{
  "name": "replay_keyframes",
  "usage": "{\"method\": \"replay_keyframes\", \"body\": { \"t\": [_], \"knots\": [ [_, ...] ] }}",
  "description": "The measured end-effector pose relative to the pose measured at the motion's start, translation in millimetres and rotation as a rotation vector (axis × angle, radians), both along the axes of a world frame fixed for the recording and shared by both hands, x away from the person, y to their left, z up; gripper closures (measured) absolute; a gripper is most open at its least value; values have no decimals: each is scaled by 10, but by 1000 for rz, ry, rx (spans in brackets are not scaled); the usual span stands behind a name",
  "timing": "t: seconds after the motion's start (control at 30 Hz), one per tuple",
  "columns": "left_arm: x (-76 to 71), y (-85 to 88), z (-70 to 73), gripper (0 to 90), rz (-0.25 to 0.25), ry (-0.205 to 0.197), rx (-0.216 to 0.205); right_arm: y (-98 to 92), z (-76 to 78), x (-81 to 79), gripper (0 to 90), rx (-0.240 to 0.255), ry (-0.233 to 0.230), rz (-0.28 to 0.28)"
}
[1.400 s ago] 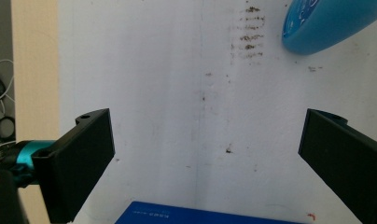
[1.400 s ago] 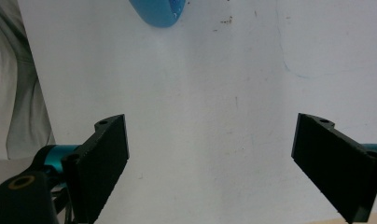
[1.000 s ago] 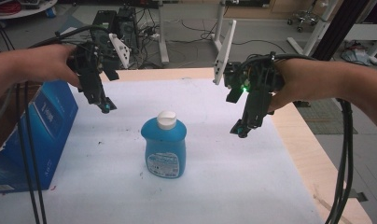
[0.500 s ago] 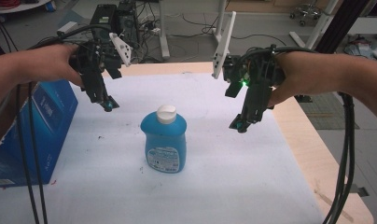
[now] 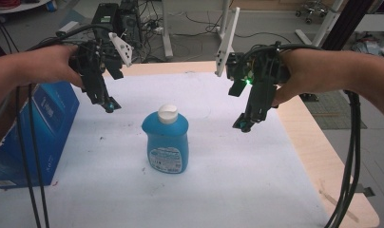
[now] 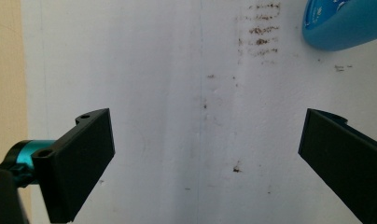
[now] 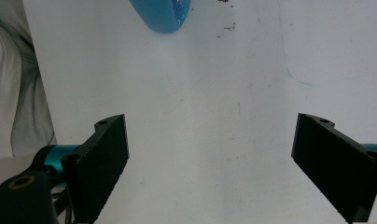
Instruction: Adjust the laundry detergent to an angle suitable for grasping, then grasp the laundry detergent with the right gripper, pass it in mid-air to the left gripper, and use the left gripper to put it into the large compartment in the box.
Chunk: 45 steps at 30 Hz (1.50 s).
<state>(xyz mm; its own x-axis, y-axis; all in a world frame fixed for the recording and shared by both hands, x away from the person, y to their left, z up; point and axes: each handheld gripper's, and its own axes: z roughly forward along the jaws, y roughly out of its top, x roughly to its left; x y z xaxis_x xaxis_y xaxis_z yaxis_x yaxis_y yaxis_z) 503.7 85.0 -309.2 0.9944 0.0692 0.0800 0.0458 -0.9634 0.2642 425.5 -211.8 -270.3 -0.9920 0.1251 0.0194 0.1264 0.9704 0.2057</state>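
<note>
Blue bottle [image 5: 166, 138] with white cap [image 5: 168, 113] stands upright near the middle of the white-covered desk [image 5: 218, 171], clear of all edges. Left tool [image 5: 109, 105] hangs above the sheet to the bottle's left and farther back, jaws wide, nothing between them. Right tool [image 5: 244, 124] hangs to the bottle's right, jaws wide, likewise holding nothing. Open sheet lies between each tool and the bottle. Blue carton [image 5: 26, 133] sits at the left desk edge; contents cannot be seen. Bare wood rim runs along the right side.
</note>
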Motion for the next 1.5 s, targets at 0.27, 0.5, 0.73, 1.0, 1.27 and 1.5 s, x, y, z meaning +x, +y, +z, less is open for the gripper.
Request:
{"method": "replay_keyframes", "body": {
  "t": [0.27, 0.5, 0.73, 1.0, 1.27, 1.5],
  "knots": [
    [-23, 1, 28, 35, -1, -9, -5, -7, 13, -19, 104, -1, 0, 4],
    [-48, -2, 33, 36, -1, -9, -7, -3, 29, -46, 104, 1, -3, 7],
    [-41, -5, 21, 35, -7, 3, -6, -24, 29, -56, 104, 4, -3, -7],
    [-51, -6, 28, 35, -19, 11, -5, -55, 6, -60, 104, 80, 6, -21],
    [-57, -11, 30, 36, -21, 9, -7, -33, -40, -135, 105, 139, 24, -46],
    [-54, -9, 26, 35, -21, 7, -8, -41, -101, -204, 104, 198, 13, -67]
  ]
}}
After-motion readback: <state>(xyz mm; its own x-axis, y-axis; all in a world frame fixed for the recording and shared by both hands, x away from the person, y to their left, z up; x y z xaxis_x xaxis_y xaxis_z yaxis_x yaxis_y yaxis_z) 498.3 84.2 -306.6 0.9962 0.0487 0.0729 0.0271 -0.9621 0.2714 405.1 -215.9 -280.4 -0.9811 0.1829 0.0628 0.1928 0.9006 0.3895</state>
